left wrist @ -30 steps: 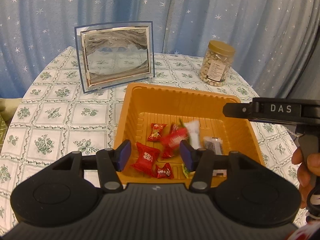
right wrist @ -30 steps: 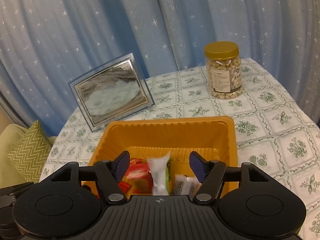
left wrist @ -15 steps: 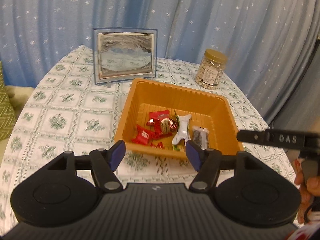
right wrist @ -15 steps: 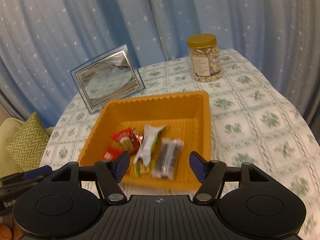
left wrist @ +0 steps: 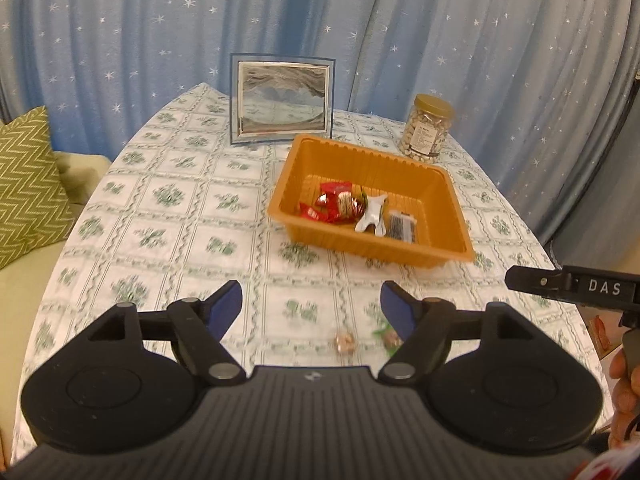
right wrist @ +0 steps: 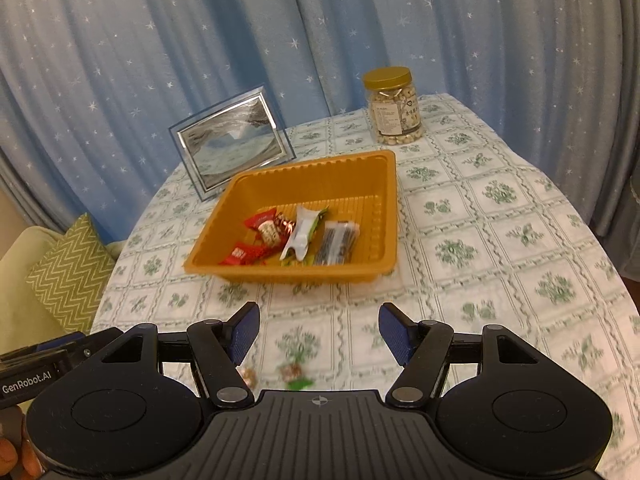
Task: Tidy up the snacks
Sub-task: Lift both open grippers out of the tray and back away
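Blue-padded jaws of the left gripper [left wrist: 311, 306] stand wide apart and hold nothing, hanging above the tabletop [left wrist: 180, 216]; two small wrapped candies lie on the cloth close under them, a gold-wrapped candy [left wrist: 345, 343] between the fingers and a green-wrapped candy [left wrist: 389, 336] just beside the right finger. The right gripper [right wrist: 319, 332] is likewise spread wide with nothing between its jaws, and the same two candies show blurred beneath it. Farther out sits the orange tray [right wrist: 384, 184], which contains red snack packets [right wrist: 262, 236] on its left side, a white pouch [right wrist: 301, 232] in the middle and a dark wrapped bar [right wrist: 338, 242] to the right of that. Beyond the tray stand a framed picture [left wrist: 281, 100], upright, and a gold-lidded jar of nuts [left wrist: 426, 130]. A star-printed blue curtain [left wrist: 120, 40] hangs behind, and a green zigzag cushion [left wrist: 24, 184] lies off the tabletop's left edge.
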The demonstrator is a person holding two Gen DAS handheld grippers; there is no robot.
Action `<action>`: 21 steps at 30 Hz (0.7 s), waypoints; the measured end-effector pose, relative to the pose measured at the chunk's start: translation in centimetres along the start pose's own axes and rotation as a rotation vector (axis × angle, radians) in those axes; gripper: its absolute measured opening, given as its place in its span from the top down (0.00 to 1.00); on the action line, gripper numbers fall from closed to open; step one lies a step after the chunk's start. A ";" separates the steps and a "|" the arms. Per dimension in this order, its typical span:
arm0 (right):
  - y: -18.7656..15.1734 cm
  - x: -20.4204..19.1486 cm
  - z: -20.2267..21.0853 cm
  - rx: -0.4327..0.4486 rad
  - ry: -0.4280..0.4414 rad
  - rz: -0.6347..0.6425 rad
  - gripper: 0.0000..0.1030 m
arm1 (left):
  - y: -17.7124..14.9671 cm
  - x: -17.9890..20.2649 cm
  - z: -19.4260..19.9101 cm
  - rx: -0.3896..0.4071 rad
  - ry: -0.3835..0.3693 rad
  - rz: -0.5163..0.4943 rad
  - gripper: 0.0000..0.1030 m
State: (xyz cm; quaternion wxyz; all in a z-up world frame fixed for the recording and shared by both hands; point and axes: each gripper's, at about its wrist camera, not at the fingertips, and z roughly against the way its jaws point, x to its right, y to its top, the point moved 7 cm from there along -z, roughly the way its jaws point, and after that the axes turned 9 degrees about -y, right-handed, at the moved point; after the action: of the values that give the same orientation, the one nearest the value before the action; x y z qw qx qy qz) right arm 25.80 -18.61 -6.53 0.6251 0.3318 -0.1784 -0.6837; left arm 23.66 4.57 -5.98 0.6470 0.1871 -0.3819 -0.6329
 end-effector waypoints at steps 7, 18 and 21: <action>-3.0 0.2 2.2 0.002 -0.015 0.005 0.36 | -3.1 0.3 2.6 -0.002 0.008 0.006 0.26; -7.2 0.9 2.9 -0.022 -0.042 0.033 0.36 | -6.6 0.5 3.4 -0.034 0.010 -0.007 0.25; -7.7 1.1 2.7 -0.023 -0.049 0.037 0.36 | -6.9 0.4 3.1 -0.040 0.007 -0.001 0.25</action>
State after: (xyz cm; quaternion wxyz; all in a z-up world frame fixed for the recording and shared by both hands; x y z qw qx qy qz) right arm 18.32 -18.93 -9.96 0.6370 0.3040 -0.1919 -0.6819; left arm 16.73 4.03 -8.88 0.6515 0.1764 -0.3669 -0.6402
